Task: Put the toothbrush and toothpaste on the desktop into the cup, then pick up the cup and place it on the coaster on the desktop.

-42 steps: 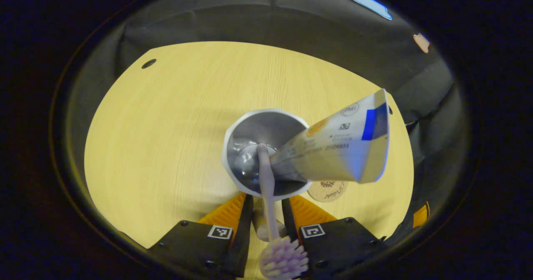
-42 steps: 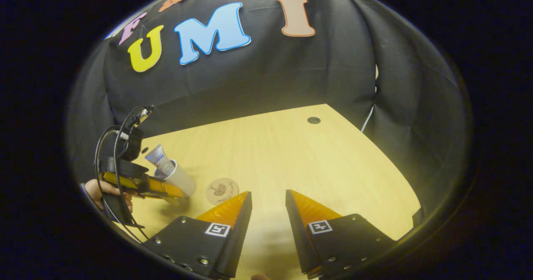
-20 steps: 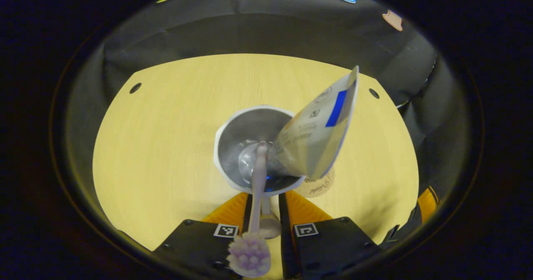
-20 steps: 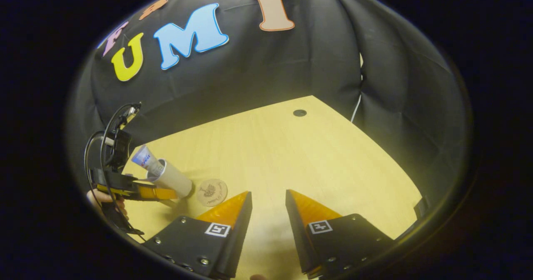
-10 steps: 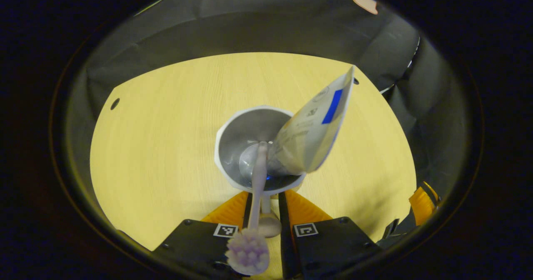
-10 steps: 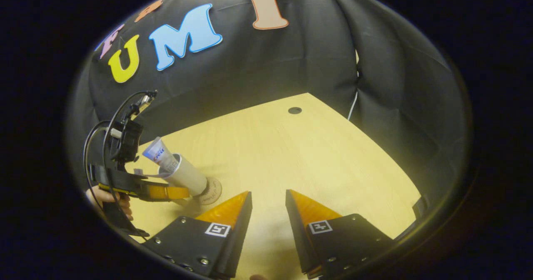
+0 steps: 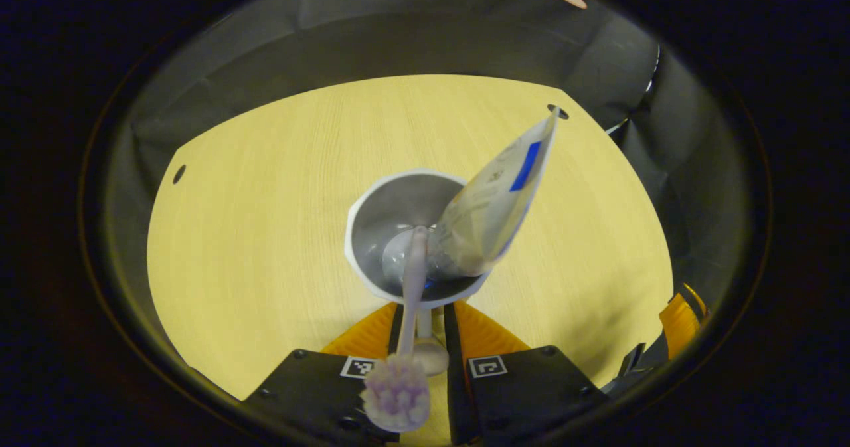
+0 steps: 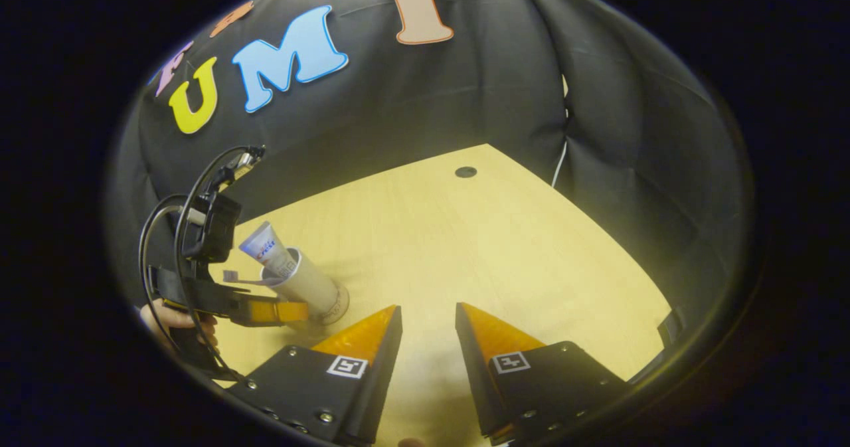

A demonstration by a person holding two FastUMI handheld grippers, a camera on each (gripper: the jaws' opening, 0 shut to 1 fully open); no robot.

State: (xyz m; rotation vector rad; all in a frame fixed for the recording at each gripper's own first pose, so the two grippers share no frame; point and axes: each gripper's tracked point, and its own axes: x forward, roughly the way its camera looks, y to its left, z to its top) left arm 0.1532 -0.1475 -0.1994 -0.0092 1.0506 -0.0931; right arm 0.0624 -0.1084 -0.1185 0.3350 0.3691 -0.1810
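My left gripper (image 7: 423, 309) is shut on the lower body of the white cup (image 7: 372, 198), seen from above. In the cup stand a lilac toothbrush (image 7: 412, 281), bristles up near the camera, and a toothpaste tube (image 7: 495, 194) leaning right. In the right gripper view the cup (image 8: 312, 287) sits tilted over the round cork coaster (image 8: 341, 309), whose edge shows at the cup's base; touching or just above, I cannot tell. The toothpaste tube (image 8: 267, 250) sticks out of the cup, and the left gripper (image 8: 275, 311) holds it. My right gripper (image 8: 427, 311) is open above bare desktop, right of the cup.
The light wooden desktop (image 8: 478, 248) has cable holes (image 8: 465, 171) at the back and ends at the black cloth wall. A hand (image 8: 174, 324) holds the left gripper, with cables looping above it. The right gripper's finger (image 7: 677, 314) shows at the right edge of the left gripper view.
The left gripper has carried the cup, with brush and tube, to the right from beside the coaster to over it; the coaster is now mostly covered. The right gripper stayed open, barely shifting.
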